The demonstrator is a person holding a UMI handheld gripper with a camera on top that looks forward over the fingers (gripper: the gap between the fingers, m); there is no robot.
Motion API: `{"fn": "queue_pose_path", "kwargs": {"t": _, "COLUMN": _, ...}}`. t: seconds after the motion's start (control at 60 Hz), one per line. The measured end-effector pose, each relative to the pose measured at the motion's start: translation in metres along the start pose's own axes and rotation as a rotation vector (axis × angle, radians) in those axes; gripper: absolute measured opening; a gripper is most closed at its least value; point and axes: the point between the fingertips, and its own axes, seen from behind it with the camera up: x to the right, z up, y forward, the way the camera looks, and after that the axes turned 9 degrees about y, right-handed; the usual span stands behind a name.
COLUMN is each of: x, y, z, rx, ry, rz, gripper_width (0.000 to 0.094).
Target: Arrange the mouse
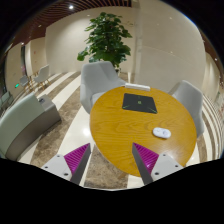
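Gripper view: fingers are held wide apart and empty, short of the table. The mouse lies near its right edge; a dark pad, possibly a mousepad, is seen toward the far edge.

No legible text or labels anywhere

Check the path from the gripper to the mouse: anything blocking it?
Nothing visible. The mouse lies alone on the round table, beyond the open gripper, with only bare tabletop between. The dark mat sits farther back, off the path.
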Motion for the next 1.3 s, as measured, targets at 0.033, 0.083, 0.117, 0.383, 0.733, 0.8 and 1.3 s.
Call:
{"fn": "queue_pose_path", "kwargs": {"t": 0.033, "x": 0.004, "y": 0.000, "z": 0.001, "rx": 0.007, "ry": 0.008, "rz": -0.013, "gripper_width": 0.0868}}
{"fn": "queue_pose_path", "kwargs": {"t": 0.083, "x": 0.014, "y": -0.001, "z": 0.002, "rx": 0.012, "ry": 0.016, "rz": -0.040, "gripper_width": 0.0869}}
{"fn": "queue_pose_path", "kwargs": {"t": 0.117, "x": 0.021, "y": 0.000, "z": 0.001, "rx": 0.012, "ry": 0.023, "rz": -0.057, "gripper_width": 0.0870}}
{"fn": "queue_pose_path", "kwargs": {"t": 0.383, "x": 0.123, "y": -0.006, "z": -0.012, "rx": -0.001, "ry": 0.119, "rz": -0.179, "gripper_width": 0.0867}}
{"fn": "queue_pose_path", "kwargs": {"t": 0.733, "x": 0.224, "y": -0.005, "z": -0.029, "rx": 0.032, "ry": 0.151, "rz": -0.270, "gripper_width": 0.0868}}
{"fn": "queue_pose_path", "kwargs": {"t": 0.8, "x": 0.236, "y": -0.002, "z": -0.030, "rx": 0.035, "ry": 0.152, "rz": -0.273, "gripper_width": 0.0870}}
{"fn": "queue_pose_path", "kwargs": {"t": 1.3, "x": 0.281, "y": 0.097, "z": -0.009, "rx": 0.045, "ry": 0.116, "rz": -0.196, "gripper_width": 0.0868}}
